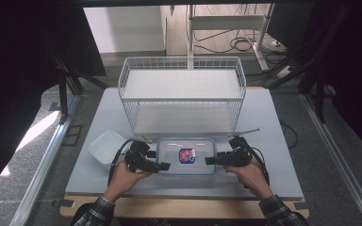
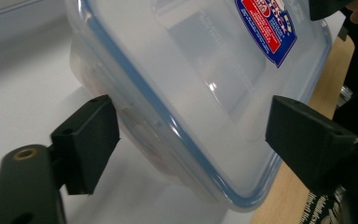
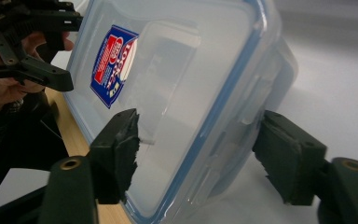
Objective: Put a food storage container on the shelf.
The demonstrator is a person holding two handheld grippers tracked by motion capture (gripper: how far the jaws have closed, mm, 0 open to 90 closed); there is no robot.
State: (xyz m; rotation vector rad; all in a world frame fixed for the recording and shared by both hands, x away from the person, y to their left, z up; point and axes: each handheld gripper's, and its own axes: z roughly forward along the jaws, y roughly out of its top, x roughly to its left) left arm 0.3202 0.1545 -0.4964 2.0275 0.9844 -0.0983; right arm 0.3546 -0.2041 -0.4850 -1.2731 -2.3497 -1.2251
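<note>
- The left gripper [image 1: 162, 165] has its fingers [image 2: 87, 140] partly open, straddling the left end of the lidded container [image 1: 186, 156]: one over the lid, one beside the side latch. I cannot tell if they press.
- The right gripper [image 1: 209, 160] mirrors this at the right end; its fingers [image 3: 116, 154] straddle the rim and latch, contact uncertain.
- The container sits flat on the counter [image 1: 273, 141], in front of the wire basket [image 1: 181, 94].
- Clear, stiff plastic, probably light and slippery; the blue-sealed rim and latch tabs look the safest holds.
- A small tub [image 1: 104, 147] lies just left.
</note>
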